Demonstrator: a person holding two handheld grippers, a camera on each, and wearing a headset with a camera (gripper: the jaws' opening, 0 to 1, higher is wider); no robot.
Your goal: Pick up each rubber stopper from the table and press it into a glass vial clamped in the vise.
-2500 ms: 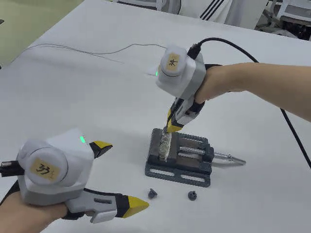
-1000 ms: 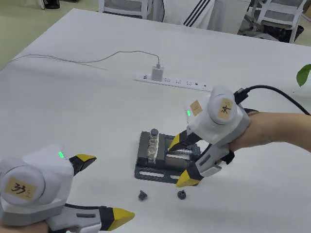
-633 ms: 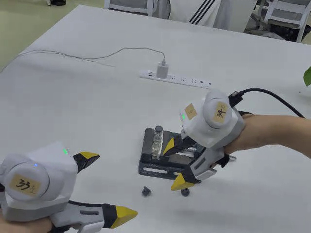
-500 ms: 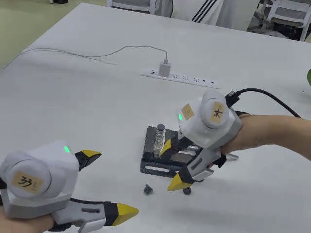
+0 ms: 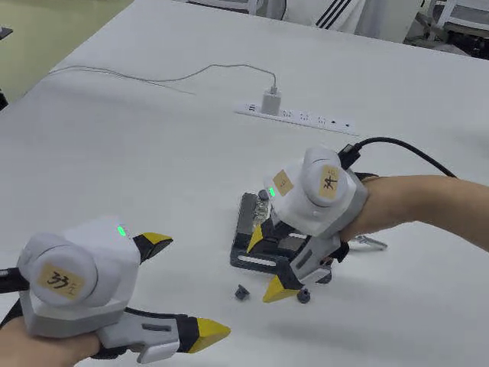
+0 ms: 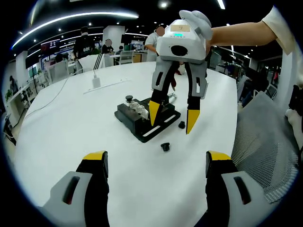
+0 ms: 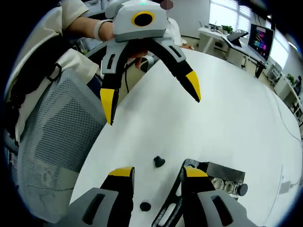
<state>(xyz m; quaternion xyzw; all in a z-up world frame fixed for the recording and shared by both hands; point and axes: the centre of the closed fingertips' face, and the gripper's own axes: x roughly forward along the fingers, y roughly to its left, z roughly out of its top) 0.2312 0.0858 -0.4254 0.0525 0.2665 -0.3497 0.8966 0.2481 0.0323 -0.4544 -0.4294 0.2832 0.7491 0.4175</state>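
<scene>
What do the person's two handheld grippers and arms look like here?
Both claws have rounded pale-grey housings, green lights, tan handwritten stickers and grey-black jaws tipped yellow. On the left claw the sticker reads 33; a black cable trails from the right claw. Forearms bare, short pale sleeve.

The grey-and-white left gripper (image 5: 187, 289) with yellow-tipped jaws is held low at the near left, jaws spread wide and holding nothing. The matching right gripper (image 5: 266, 265) points steeply down, jaws parted, and its bare forearm (image 5: 428, 206) reaches in from the right.

"33" on sticker (image 5: 59, 280) atop left hand-held gripper (image 5: 191, 285)
</scene>
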